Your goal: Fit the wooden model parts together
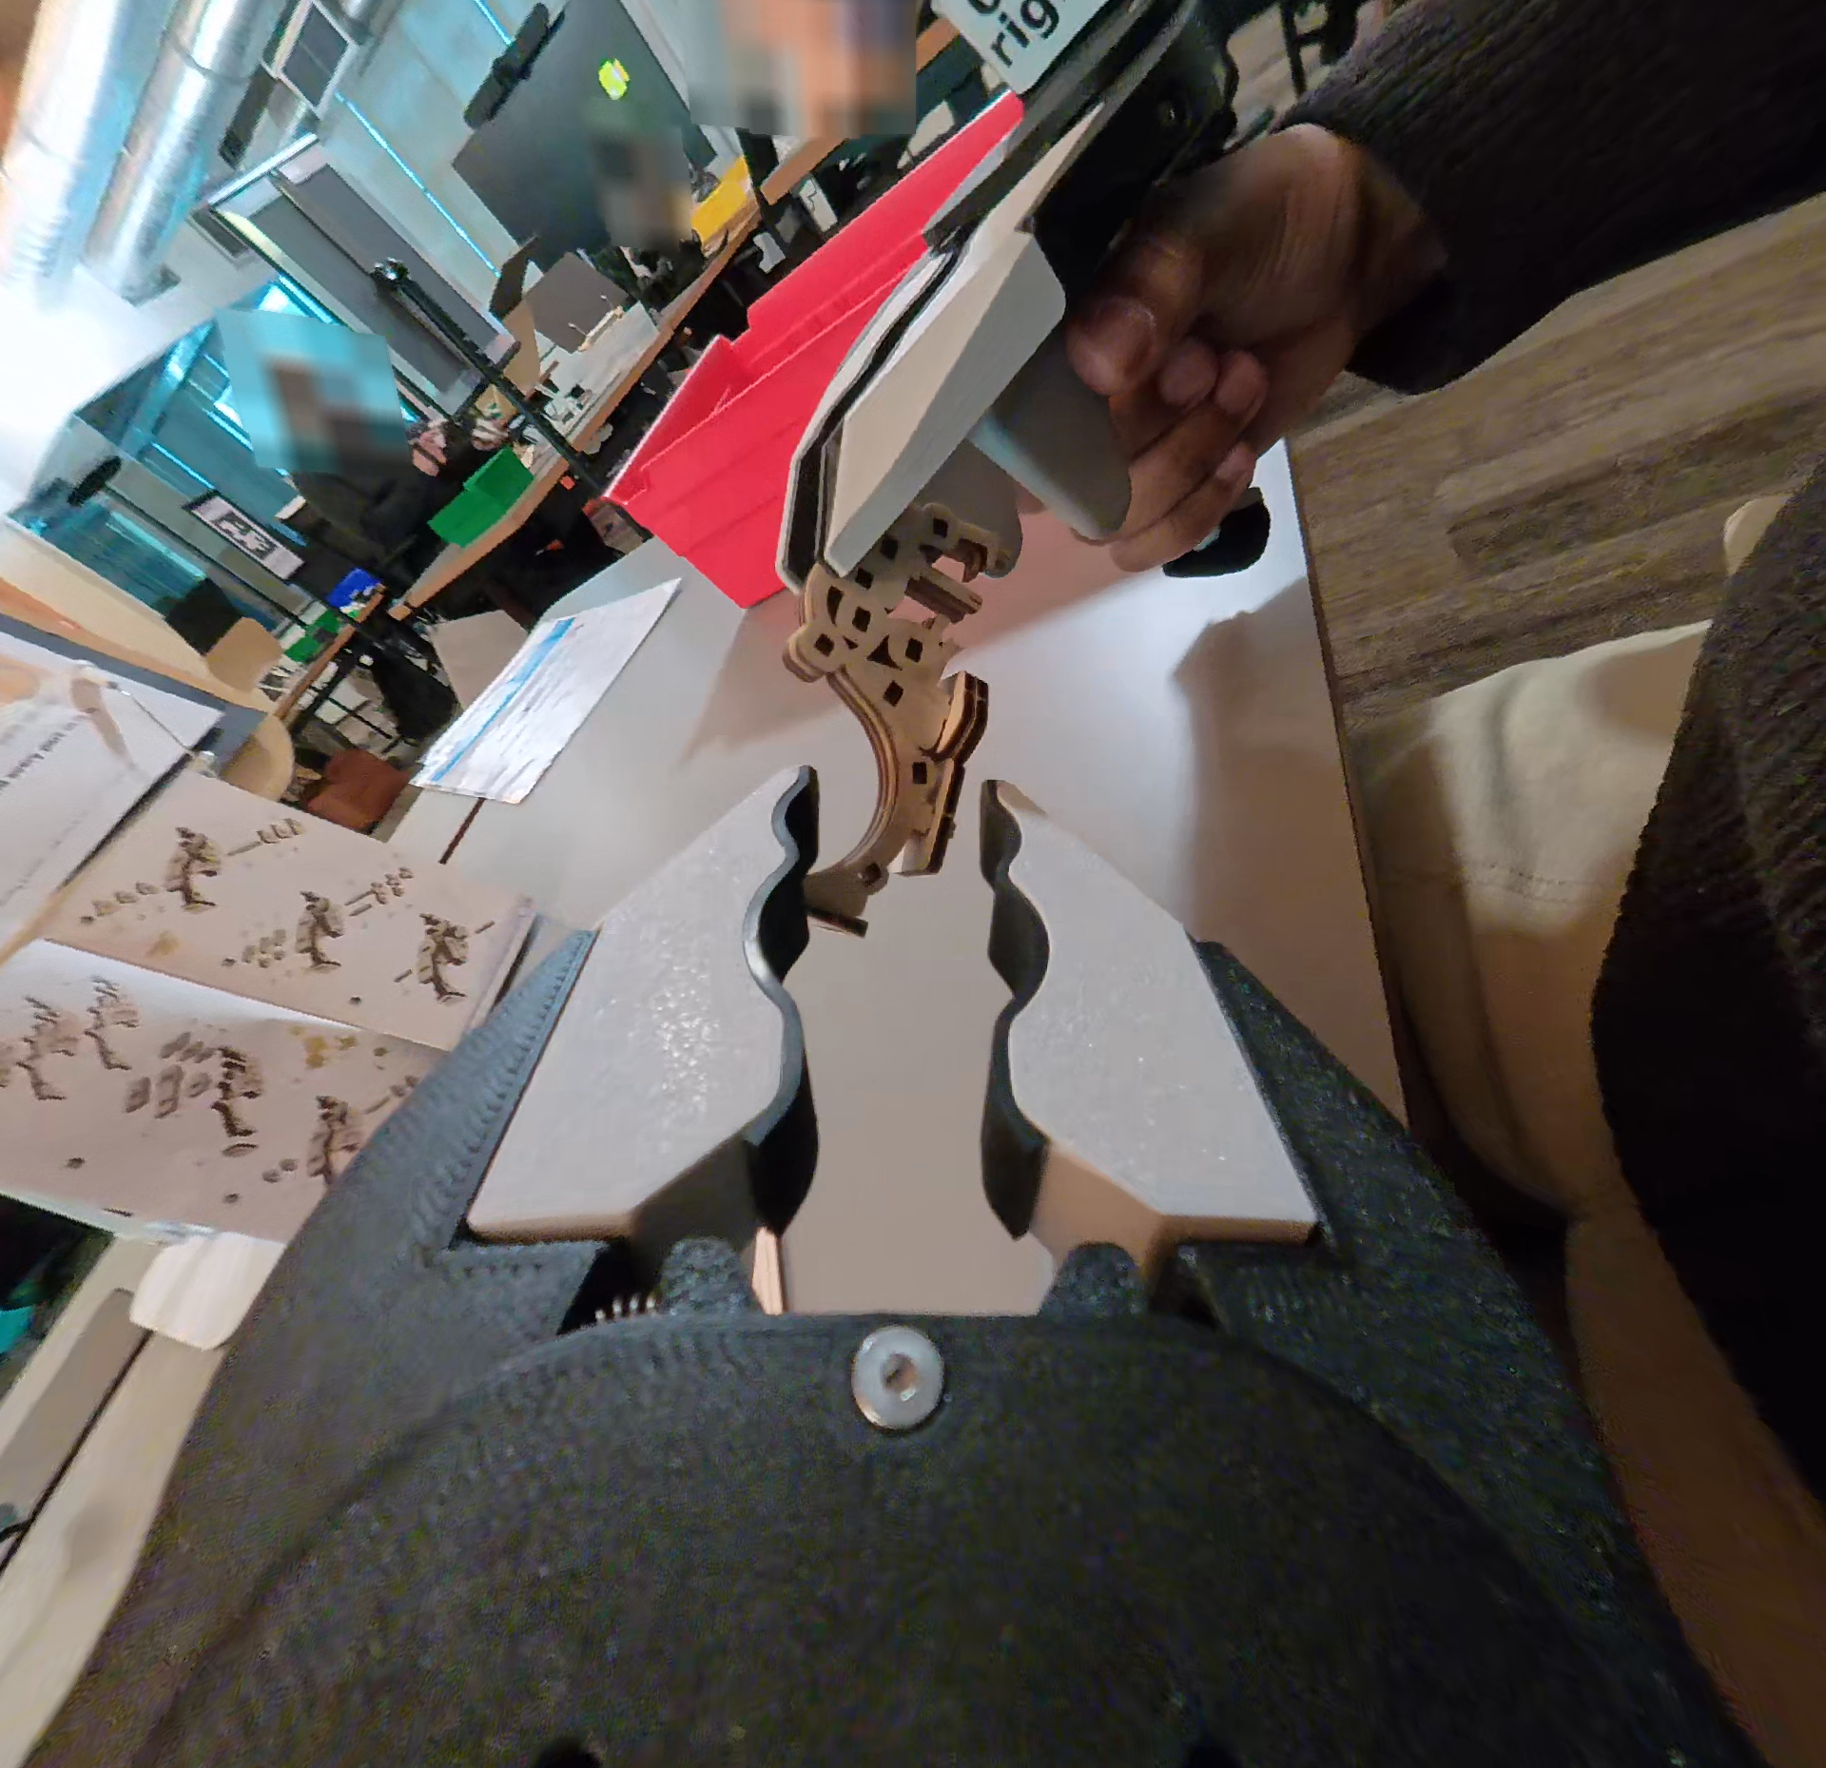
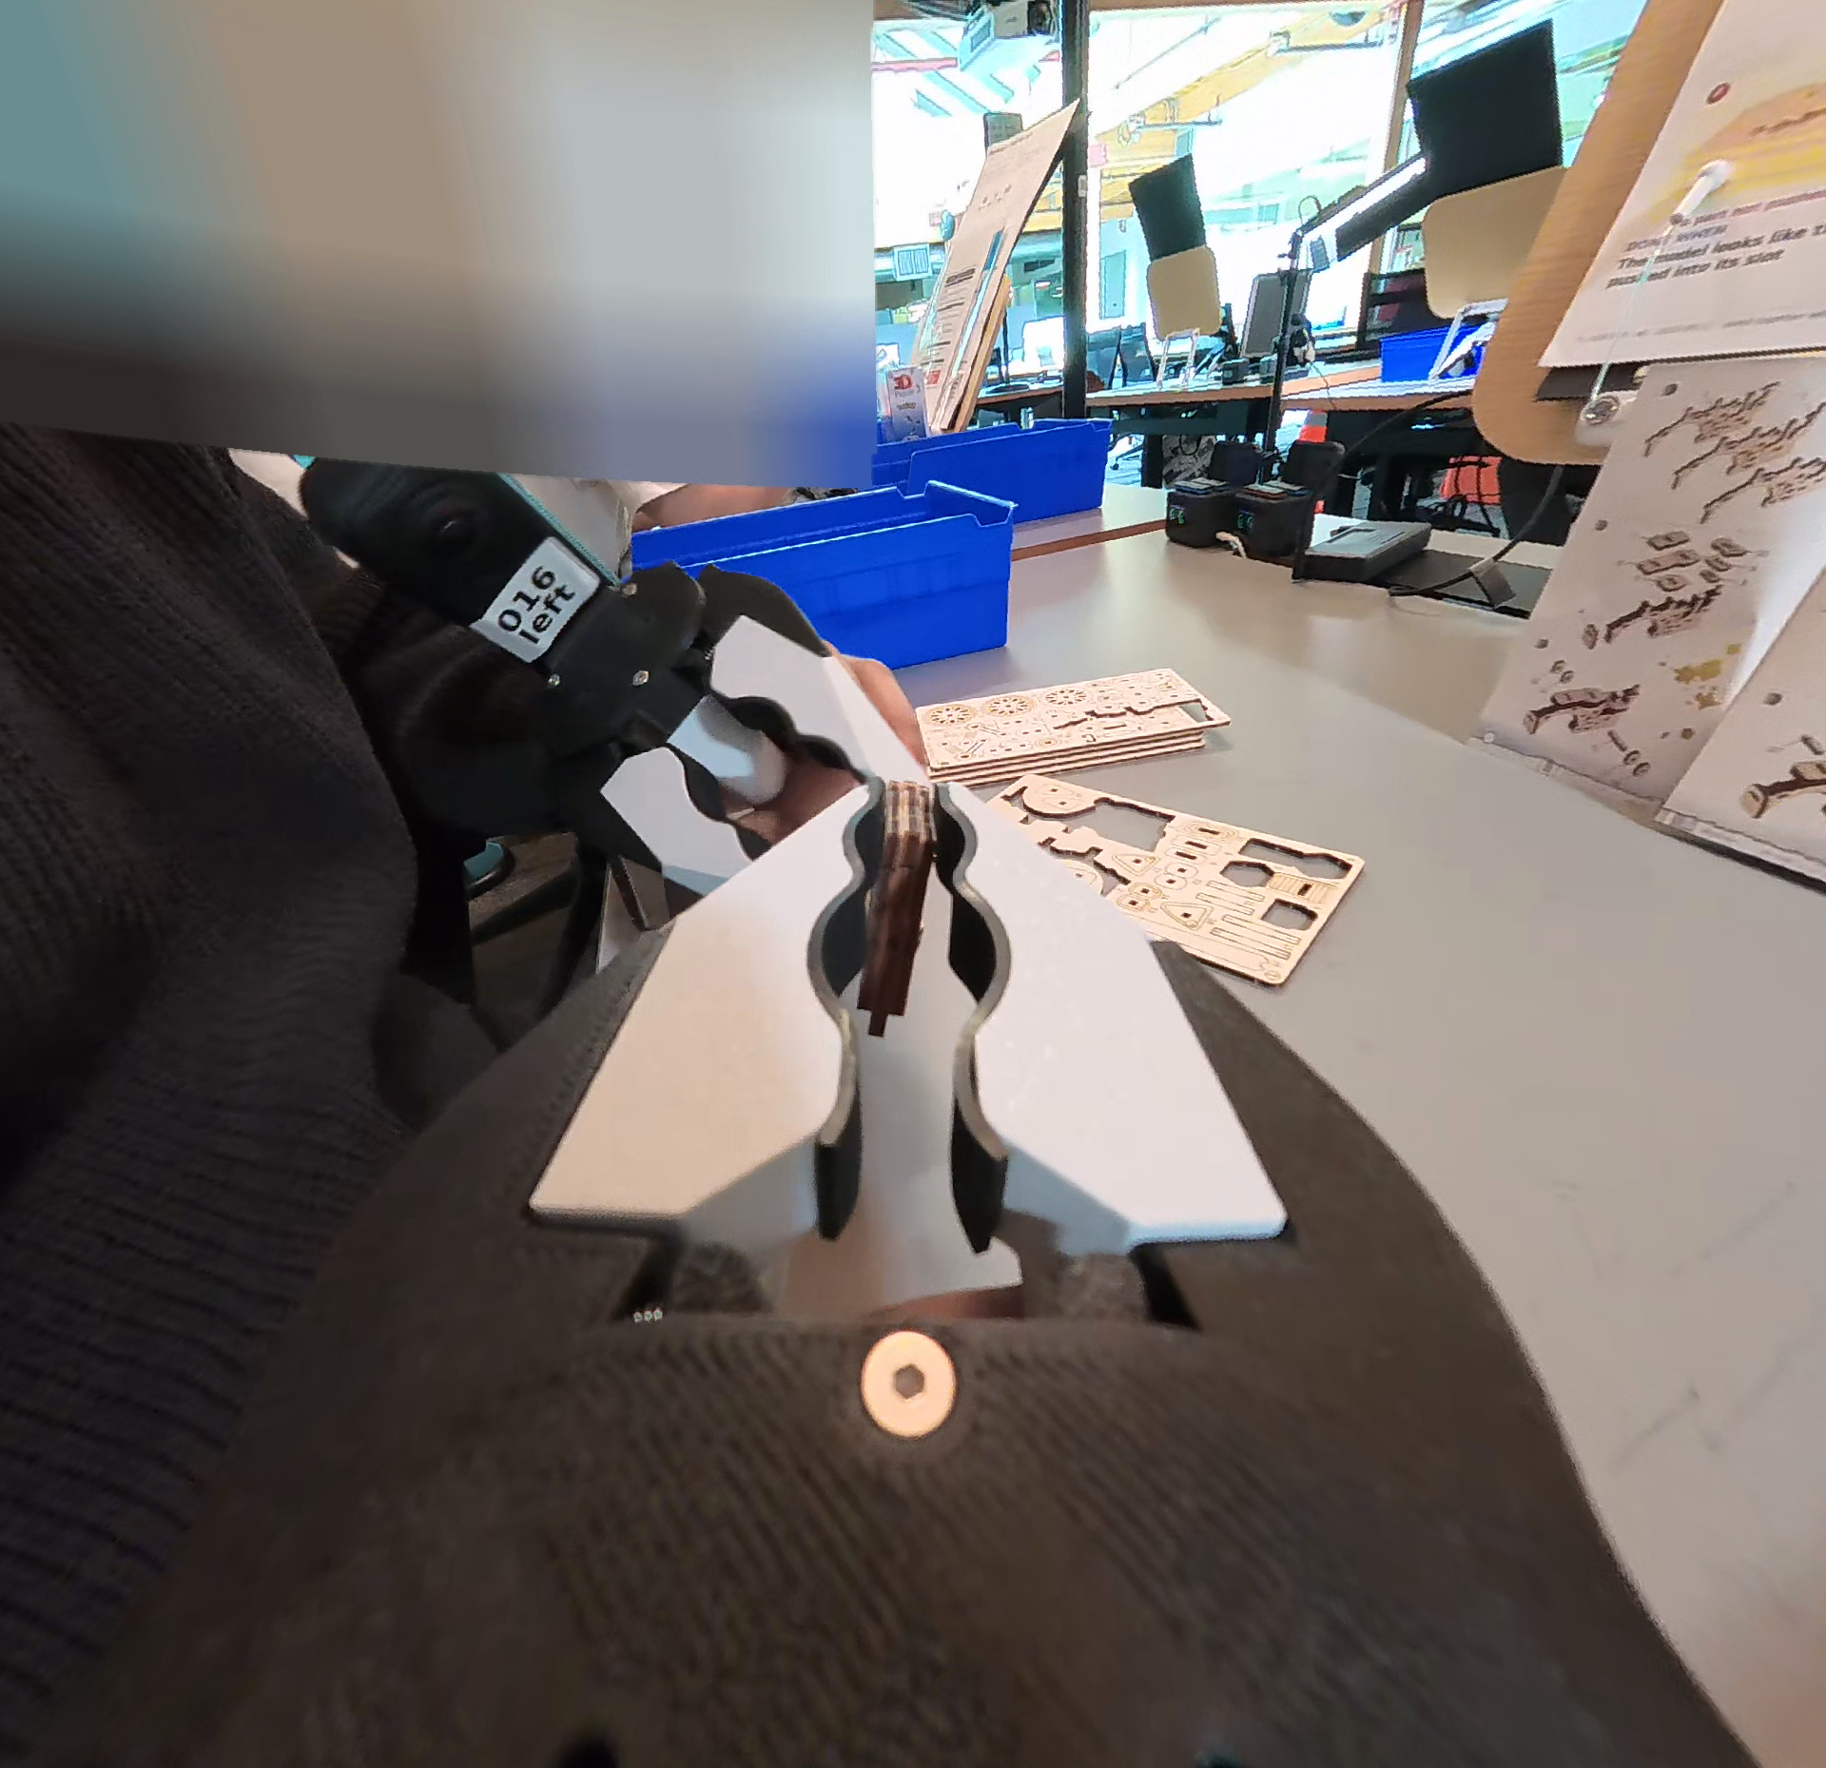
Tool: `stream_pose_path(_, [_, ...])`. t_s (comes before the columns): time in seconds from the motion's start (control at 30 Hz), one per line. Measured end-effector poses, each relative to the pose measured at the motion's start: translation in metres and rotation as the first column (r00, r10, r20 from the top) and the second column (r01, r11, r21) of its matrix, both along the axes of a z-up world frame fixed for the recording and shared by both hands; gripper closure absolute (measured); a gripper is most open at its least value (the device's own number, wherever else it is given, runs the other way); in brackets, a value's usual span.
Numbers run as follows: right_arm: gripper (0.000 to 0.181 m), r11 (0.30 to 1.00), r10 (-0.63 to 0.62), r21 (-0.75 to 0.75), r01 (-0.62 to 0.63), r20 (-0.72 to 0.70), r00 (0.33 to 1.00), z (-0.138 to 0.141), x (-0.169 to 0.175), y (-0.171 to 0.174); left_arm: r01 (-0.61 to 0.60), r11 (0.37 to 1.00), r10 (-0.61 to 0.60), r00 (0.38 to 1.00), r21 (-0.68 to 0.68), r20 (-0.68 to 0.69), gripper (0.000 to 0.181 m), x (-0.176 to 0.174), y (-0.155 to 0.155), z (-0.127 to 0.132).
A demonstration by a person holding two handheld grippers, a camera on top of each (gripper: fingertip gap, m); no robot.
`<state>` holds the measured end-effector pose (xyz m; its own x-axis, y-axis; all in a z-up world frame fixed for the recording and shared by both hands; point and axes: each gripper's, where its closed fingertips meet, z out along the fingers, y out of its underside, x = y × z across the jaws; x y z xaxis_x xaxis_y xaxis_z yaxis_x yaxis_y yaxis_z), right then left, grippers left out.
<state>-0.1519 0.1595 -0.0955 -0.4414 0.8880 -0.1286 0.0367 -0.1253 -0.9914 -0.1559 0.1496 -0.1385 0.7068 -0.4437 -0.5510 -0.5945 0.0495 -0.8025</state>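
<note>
A curved, layered wooden model (image 1: pixel 889 693) with small cut-outs hangs from my right gripper (image 1: pixel 825 560), which is shut on its upper end above the table. My left gripper (image 1: pixel 899 812) is open, its fingers either side of the model's lower end. That end touches the inner side of the left finger (image 1: pixel 781 861). In the right wrist view the model (image 2: pixel 901 881) shows edge-on, clamped between the fingers of my right gripper (image 2: pixel 907 800). My left gripper (image 2: pixel 781 782) is open just behind it, to the left.
A stack of wooden part sheets (image 2: pixel 1072 723) and a single punched sheet (image 2: pixel 1186 871) lie on the grey table (image 2: pixel 1482 1029). Blue bins (image 2: pixel 870 574) stand behind them. Instruction sheets (image 2: pixel 1680 634) stand at right. A red bin (image 1: pixel 751 416) and a paper (image 1: pixel 553 693) lie beyond the model. Across from one pair of fingers to the other is roughly 5 centimeters.
</note>
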Motion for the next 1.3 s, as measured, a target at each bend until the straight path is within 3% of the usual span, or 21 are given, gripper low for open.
stream_pose_path(0.2, [0.173, 1.000, 0.010, -0.006, -0.010, -0.011, 1.000, 0.002, 0.001, -0.001, 0.013, 1.000, -0.013, 1.000, 0.006, 0.025, 0.146, 0.002, -0.001, 0.003])
stream_pose_path(0.33, [0.173, 0.999, -0.001, -0.036, 0.001, 0.002, 1.000, 0.001, -0.001, 0.002, 0.023, 0.999, -0.023, 1.000, 0.029, 0.006, 0.166, 0.004, -0.003, 0.005])
stream_pose_path(0.4, [0.171, 0.997, -0.007, -0.076, 0.009, 0.023, 1.000, 0.000, -0.002, 0.006, 0.033, 0.999, -0.033, 0.999, 0.017, 0.020, 0.168, 0.005, -0.004, 0.005])
stream_pose_path(0.47, [0.159, 0.992, -0.005, -0.127, 0.012, 0.053, 0.999, -0.003, -0.004, 0.010, 0.040, 0.999, -0.038, 0.997, -0.022, 0.060, 0.168, 0.005, -0.004, 0.004])
stream_pose_path(0.57, [0.124, 0.988, -0.017, -0.153, 0.035, 0.118, 0.993, -0.012, -0.008, 0.016, 0.053, 0.991, -0.027, 0.978, -0.124, 0.206, 0.168, 0.002, -0.002, 0.000])
stream_pose_path(0.67, [0.113, 0.998, -0.053, -0.028, 0.056, 0.102, 0.993, -0.013, -0.008, 0.018, 0.125, 0.946, 0.041, 0.870, -0.298, 0.492, 0.167, -0.002, 0.000, -0.003])
stream_pose_path(0.77, [0.121, 0.970, -0.105, 0.224, 0.099, 0.015, 0.994, -0.014, -0.002, 0.017, 0.272, 0.868, 0.176, 0.613, -0.415, 0.770, 0.167, -0.016, 0.005, 0.000])
stream_pose_path(0.83, [0.126, 0.881, -0.156, 0.447, 0.154, -0.034, 0.987, -0.023, -0.003, 0.018, 0.359, 0.827, 0.258, 0.440, -0.432, 0.860, 0.168, -0.024, 0.007, 0.000])
stream_pose_path(0.9, [0.130, 0.749, -0.188, 0.636, 0.186, -0.066, 0.980, -0.034, -0.006, 0.016, 0.429, 0.787, 0.310, 0.348, -0.445, 0.885, 0.168, -0.022, 0.006, -0.005])
stream_pose_path(1.0, [0.144, 0.576, -0.190, 0.796, 0.183, -0.088, 0.978, -0.050, -0.010, 0.006, 0.495, 0.734, 0.333, 0.334, -0.465, 0.881, 0.167, -0.008, 0.002, -0.010])
stream_pose_path(1.07, [0.147, 0.521, -0.191, 0.837, 0.169, -0.079, 0.978, -0.058, -0.011, 0.003, 0.514, 0.713, 0.333, 0.350, -0.477, 0.876, 0.168, -0.003, -0.001, -0.012])
stream_pose_path(1.17, [0.158, 0.554, -0.196, 0.819, 0.150, -0.047, 0.980, -0.061, -0.010, 0.006, 0.541, 0.678, 0.326, 0.386, -0.498, 0.863, 0.168, 0.003, -0.006, -0.016])
stream_pose_path(1.3, [0.162, 0.608, -0.167, 0.787, 0.104, -0.002, 0.986, -0.063, -0.007, 0.003, 0.572, 0.657, 0.324, 0.375, -0.492, 0.869, 0.166, 0.006, -0.008, -0.016])
